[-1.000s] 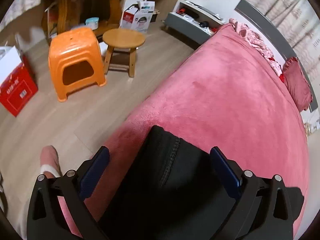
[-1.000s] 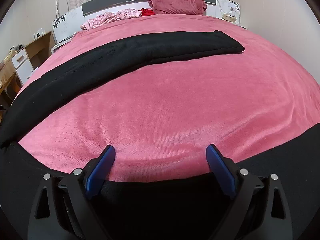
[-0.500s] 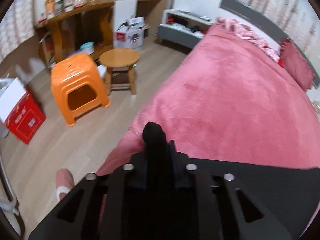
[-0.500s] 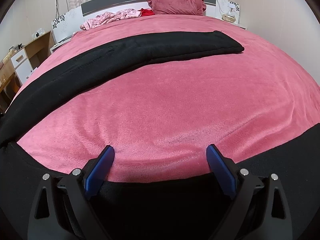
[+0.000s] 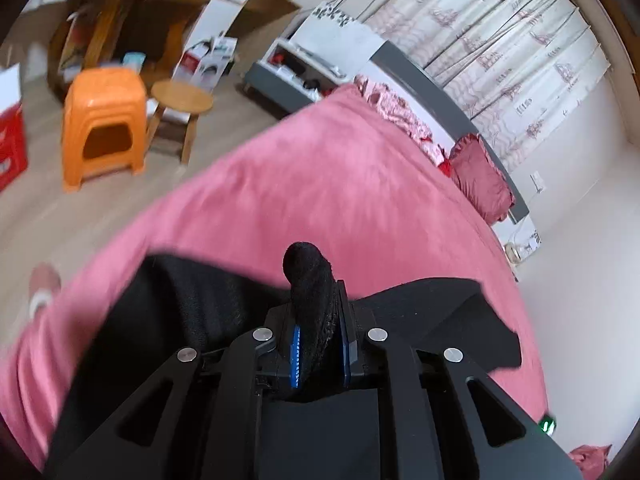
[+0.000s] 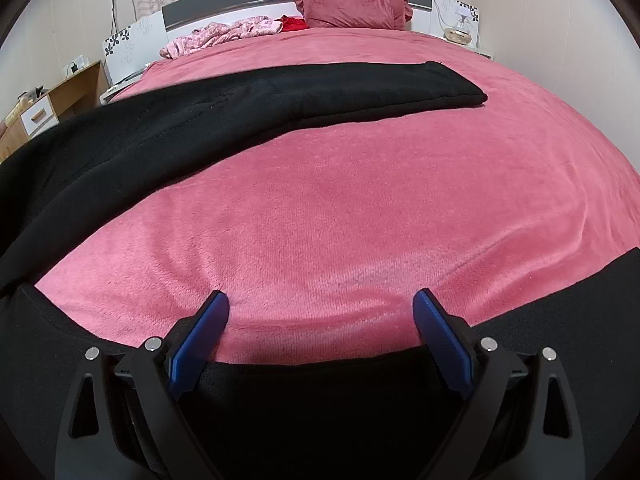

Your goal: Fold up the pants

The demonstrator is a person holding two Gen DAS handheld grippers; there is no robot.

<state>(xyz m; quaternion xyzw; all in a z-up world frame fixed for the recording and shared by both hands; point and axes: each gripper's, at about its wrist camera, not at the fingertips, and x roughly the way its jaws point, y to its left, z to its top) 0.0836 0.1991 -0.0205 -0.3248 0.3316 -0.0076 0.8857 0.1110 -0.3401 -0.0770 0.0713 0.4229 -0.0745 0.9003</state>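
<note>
Left tool [image 5: 318,354] pinches a bunched edge of soft, limp black pants [image 6: 248,96] on the bed [image 6: 360,200] (likely light, drapey); right tool [image 6: 320,328] gapes, empty.

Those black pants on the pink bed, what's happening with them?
A person is folding the black pants on the pink bed with a hand-held gripper in each hand. The left hand-held gripper is shut on a bunch of the fabric, which pokes up between its blue pads. The right hand-held gripper is open, over another part of the pants at the near edge. One leg stretches across the bed.
</note>
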